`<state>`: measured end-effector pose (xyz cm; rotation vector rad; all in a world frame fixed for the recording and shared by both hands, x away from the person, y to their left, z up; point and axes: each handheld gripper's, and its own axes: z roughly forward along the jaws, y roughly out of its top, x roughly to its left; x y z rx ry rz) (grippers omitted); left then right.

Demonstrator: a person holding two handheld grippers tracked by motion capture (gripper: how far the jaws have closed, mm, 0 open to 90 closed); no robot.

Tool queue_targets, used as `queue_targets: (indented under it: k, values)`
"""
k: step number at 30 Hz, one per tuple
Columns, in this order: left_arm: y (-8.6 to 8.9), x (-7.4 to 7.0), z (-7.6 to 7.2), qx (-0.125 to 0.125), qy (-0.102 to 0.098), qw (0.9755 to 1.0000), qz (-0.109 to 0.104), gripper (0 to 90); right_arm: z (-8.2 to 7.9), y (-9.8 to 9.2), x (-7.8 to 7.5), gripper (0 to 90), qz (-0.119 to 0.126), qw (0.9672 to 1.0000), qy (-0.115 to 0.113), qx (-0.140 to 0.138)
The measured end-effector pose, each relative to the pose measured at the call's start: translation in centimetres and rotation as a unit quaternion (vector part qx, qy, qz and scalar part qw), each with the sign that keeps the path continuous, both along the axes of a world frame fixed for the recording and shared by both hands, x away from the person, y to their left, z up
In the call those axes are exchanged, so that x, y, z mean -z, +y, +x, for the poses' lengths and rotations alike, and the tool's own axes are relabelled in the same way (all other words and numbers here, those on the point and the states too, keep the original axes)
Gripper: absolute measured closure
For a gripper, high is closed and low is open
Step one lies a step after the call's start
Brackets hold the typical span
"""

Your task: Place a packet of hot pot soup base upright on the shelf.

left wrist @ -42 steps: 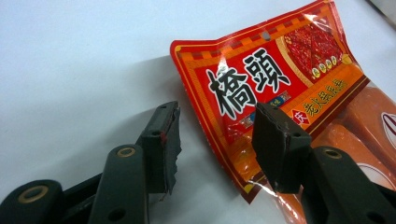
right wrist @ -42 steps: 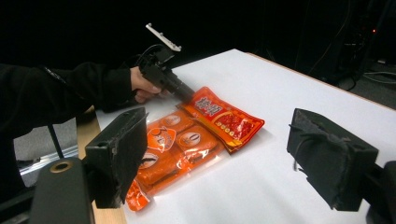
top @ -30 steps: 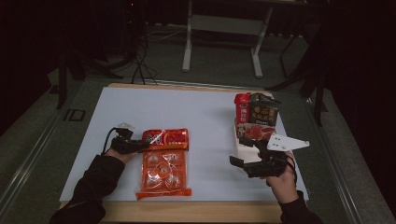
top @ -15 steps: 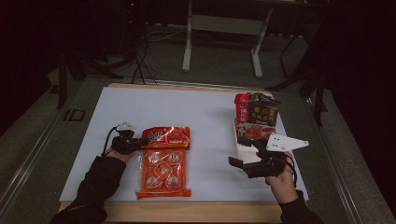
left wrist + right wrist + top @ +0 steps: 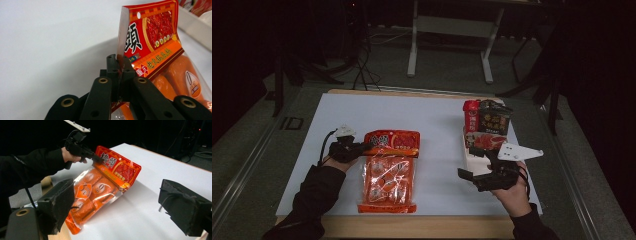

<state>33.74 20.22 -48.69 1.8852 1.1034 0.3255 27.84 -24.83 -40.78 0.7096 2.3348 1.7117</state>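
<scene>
While the left hand-held gripper [image 5: 362,148] pinches the upper left corner of the orange snack packet [image 5: 387,172], whose long axis runs down the table [image 5: 432,117] toward the lower edge, the right hand-held gripper [image 5: 473,176] hangs wide open and empty, well apart at lower right.

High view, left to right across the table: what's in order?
Left gripper → orange snack bag → right gripper → white tray holding the red and dark packets.
</scene>
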Motion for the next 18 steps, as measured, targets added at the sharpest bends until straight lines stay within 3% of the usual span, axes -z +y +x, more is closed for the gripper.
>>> queue_targets:
  k: [11, 18]
  values:
    - [-0.6, -2.1, -1.2, 0.015, -0.035, 0.9991, -0.018, 89.6, 0.1, 1.0, 0.5, 14.7, -0.019, 0.9997, 0.004, 0.012]
    - [-1.1, -3.4, -2.1, 0.032, -0.064, 0.9970, -0.029, 89.7, 0.2, 1.4, 0.7, 14.8, -0.021, 0.9997, -0.002, 0.014]
